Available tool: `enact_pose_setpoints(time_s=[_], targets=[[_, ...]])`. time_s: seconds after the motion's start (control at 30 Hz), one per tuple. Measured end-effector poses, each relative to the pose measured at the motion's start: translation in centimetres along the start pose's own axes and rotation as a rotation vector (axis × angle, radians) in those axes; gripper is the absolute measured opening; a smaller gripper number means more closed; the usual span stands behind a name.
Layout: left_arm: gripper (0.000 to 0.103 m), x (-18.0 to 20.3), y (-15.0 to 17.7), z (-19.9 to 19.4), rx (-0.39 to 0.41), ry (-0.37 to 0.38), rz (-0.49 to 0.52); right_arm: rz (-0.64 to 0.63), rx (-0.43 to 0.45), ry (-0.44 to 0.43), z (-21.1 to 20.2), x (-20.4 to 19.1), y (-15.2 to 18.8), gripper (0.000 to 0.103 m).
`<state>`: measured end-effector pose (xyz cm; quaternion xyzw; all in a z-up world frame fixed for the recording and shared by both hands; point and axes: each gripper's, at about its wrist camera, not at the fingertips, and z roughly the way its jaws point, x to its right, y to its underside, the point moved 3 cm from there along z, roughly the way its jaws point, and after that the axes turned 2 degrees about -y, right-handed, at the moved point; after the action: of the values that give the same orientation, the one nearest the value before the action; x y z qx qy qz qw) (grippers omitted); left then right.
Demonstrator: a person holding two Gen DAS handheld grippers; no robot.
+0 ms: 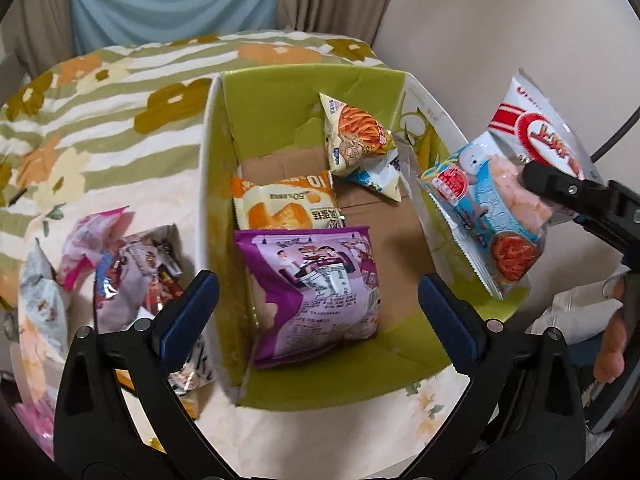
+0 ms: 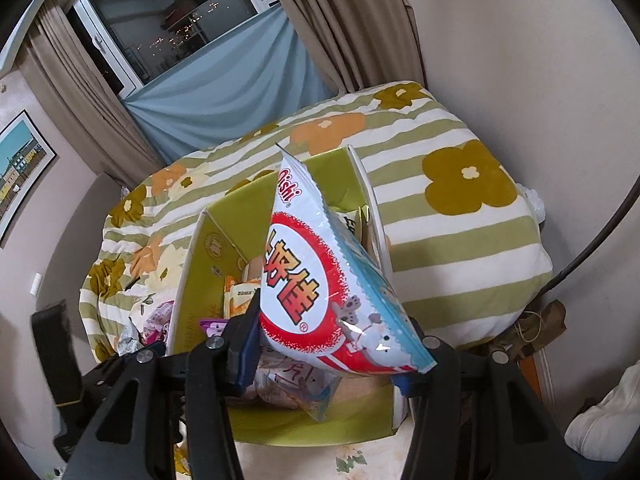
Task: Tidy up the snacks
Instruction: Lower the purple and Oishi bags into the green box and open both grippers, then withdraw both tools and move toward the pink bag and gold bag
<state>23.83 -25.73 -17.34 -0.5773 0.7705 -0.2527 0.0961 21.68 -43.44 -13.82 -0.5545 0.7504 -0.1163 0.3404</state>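
Two grippers over green-lined box (image 1: 240,128) on floral quilt (image 1: 120,92). Left gripper (image 1: 316,312): jaws spread wide, nothing btwn pads, hanging above purple snack bag (image 1: 316,292) lying in box w/ orange pack (image 1: 280,204) + noodle-snack pack (image 1: 356,136). Right gripper (image 2: 328,352): pinched tight on red-white-blue prawn-cracker bag (image 2: 312,280), held up over box's right wall; loose snack pile (image 1: 120,268) on quilt left of box.

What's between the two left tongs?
Nothing is gripped. In the left wrist view the open left tongs frame the purple bag, which lies down in the box.
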Motion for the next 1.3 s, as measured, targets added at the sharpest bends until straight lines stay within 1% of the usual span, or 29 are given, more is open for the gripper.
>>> enact_pose_setpoints(time_s=[0.23, 0.33, 0.4, 0.53, 0.57, 0.6, 0.63, 0.67, 0.7, 0.9, 1.03, 1.1, 1.2, 1.3], targets=[[0.099, -1.4, -0.2, -2.1, 0.047, 0.019, -0.005, 0.007, -0.022, 0.008, 0.7, -0.2, 0.8, 0.048], [0.099, -1.9, -0.6, -3.0, 0.072, 0.014, -0.017, 0.009, -0.04, 0.013, 1.2, -0.4, 0.4, 0.048], [0.099, -2.2, -0.8, -3.5, 0.086, 0.026, -0.03, 0.011, -0.053, 0.013, 1.7, -0.7, 0.1, 0.048], [0.099, -2.6, -0.7, -3.9, 0.091, 0.01, -0.041, 0.002, -0.067, 0.016, 3.0, -1.3, -0.2, 0.051], [0.099, -2.6, -0.6, -3.9, 0.09, 0.005, -0.041, -0.002, -0.065, 0.025, 3.3, -1.4, -0.1, 0.058], [0.099, -2.6, -0.4, -3.9, 0.088, 0.0, -0.042, -0.002, -0.057, 0.034, 3.5, -1.4, 0.0, 0.072], [0.099, -2.7, -0.2, -3.9, 0.085, -0.002, -0.043, 0.0, -0.049, 0.038, 3.5, -1.4, 0.2, 0.079], [0.099, -2.7, 0.0, -3.9, 0.083, -0.002, -0.045, 0.001, -0.037, 0.041, 3.4, -1.3, 0.4, 0.088], [0.099, -2.7, 0.3, -3.9, 0.082, -0.003, -0.047, -0.001, -0.031, 0.043, 3.3, -1.2, 0.6, 0.09], [0.099, -2.4, 1.2, -4.2, 0.081, -0.02, -0.061, -0.045, -0.03, 0.045, 2.6, -0.9, 1.5, 0.09], [0.099, -1.9, 1.6, -4.8, 0.091, -0.033, -0.066, -0.068, -0.012, 0.039, 1.7, -0.7, 1.9, 0.09], [0.099, -1.6, 1.8, -5.4, 0.102, -0.031, -0.061, -0.077, -0.002, 0.033, 1.0, -0.7, 1.9, 0.09], [0.099, -1.2, 2.0, -6.8, 0.124, -0.067, -0.047, -0.105, 0.003, 0.024, 0.2, -0.9, 1.8, 0.09], [0.099, -1.3, 2.3, -8.4, 0.149, -0.084, -0.045, -0.149, 0.02, 0.014, -0.9, -1.7, 1.7, 0.09]])
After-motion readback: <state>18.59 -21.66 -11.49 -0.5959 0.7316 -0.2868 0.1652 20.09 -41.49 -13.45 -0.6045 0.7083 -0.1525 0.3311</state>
